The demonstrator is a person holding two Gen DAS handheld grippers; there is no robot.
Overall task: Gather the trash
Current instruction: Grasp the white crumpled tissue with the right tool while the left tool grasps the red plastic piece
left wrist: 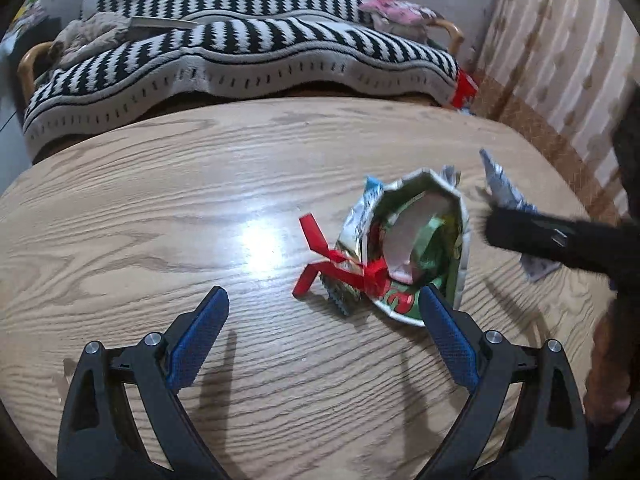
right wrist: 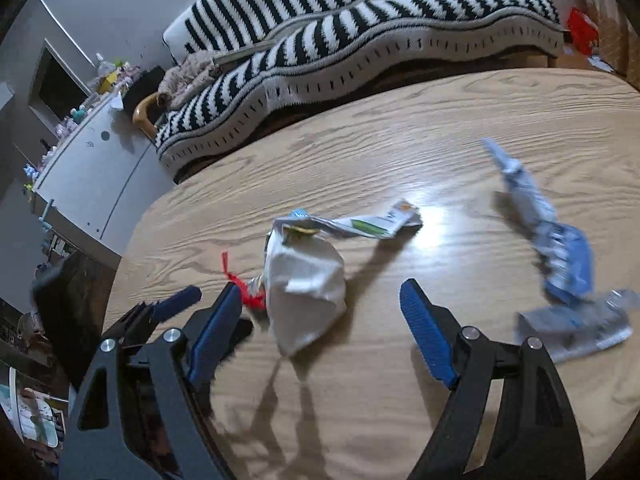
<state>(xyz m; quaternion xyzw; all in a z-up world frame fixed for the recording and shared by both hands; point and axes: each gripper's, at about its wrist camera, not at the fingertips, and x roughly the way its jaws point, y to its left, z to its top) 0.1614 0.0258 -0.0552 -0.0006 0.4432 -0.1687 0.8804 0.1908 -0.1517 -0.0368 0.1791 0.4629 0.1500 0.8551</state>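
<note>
A crumpled green and silver snack bag [left wrist: 420, 240] tied with a red ribbon [left wrist: 340, 264] lies on the wooden table [left wrist: 160, 200]. My left gripper [left wrist: 324, 312] is open just in front of it, its right finger beside the bag. In the right wrist view the same bag [right wrist: 308, 280] shows its white side, with a torn wrapper strip [right wrist: 372, 224] behind it. My right gripper [right wrist: 320, 304] is open around the bag's near end. A blue and silver wrapper [right wrist: 560, 256] lies to the right; it also shows in the left wrist view [left wrist: 504, 188].
A sofa with a black and white striped blanket [left wrist: 240, 64] stands behind the table. A white cabinet [right wrist: 92, 176] with small items is at the left. A curtain [left wrist: 560, 60] hangs at the right. The right gripper's dark finger [left wrist: 532, 236] reaches in from the right.
</note>
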